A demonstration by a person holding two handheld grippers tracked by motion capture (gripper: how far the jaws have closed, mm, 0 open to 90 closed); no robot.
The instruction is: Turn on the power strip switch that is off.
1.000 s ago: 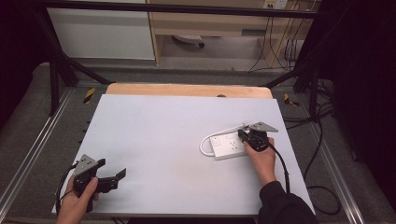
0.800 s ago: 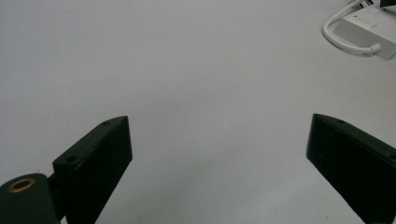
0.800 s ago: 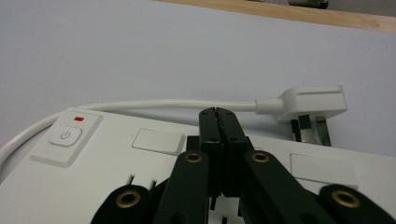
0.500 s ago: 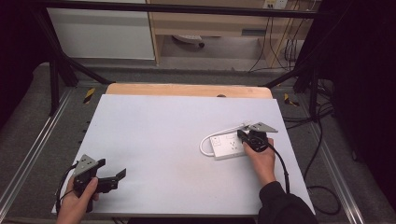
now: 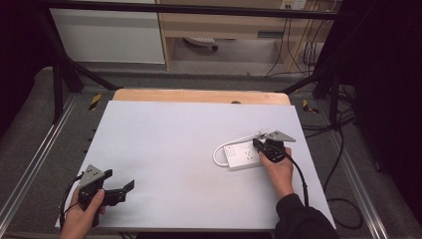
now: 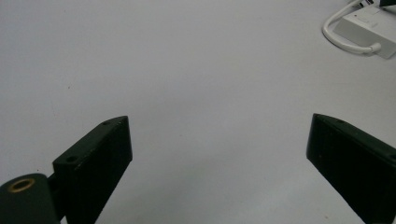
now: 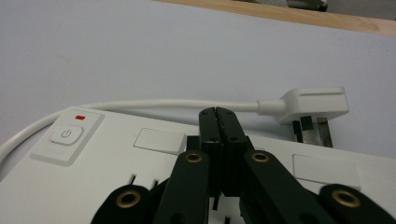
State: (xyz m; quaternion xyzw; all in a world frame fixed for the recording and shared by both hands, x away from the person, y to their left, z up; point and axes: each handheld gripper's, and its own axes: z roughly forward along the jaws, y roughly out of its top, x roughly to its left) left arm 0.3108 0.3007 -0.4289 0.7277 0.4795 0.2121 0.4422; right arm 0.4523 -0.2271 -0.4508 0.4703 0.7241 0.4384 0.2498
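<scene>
A white power strip (image 5: 241,156) lies flat on the right half of the table, its white cable (image 5: 219,152) looping round its left end. In the right gripper view the strip (image 7: 112,172) shows a power button (image 7: 67,134) with a red mark, and its white plug (image 7: 317,105) lies just beyond it. My right gripper (image 7: 217,114) is shut with nothing between the jaws; its tips rest over the strip's top face (image 5: 259,145). My left gripper (image 5: 119,180) is held near the table's front left corner, open and holding nothing (image 6: 219,144). The strip (image 6: 366,28) is far off from it.
The white tabletop (image 5: 174,129) has a wooden strip (image 5: 199,95) along its far edge. Metal rails (image 5: 35,164) run along both sides. Black cables (image 5: 343,199) trail on the floor to the right. A cabinet (image 5: 109,35) stands beyond the table.
</scene>
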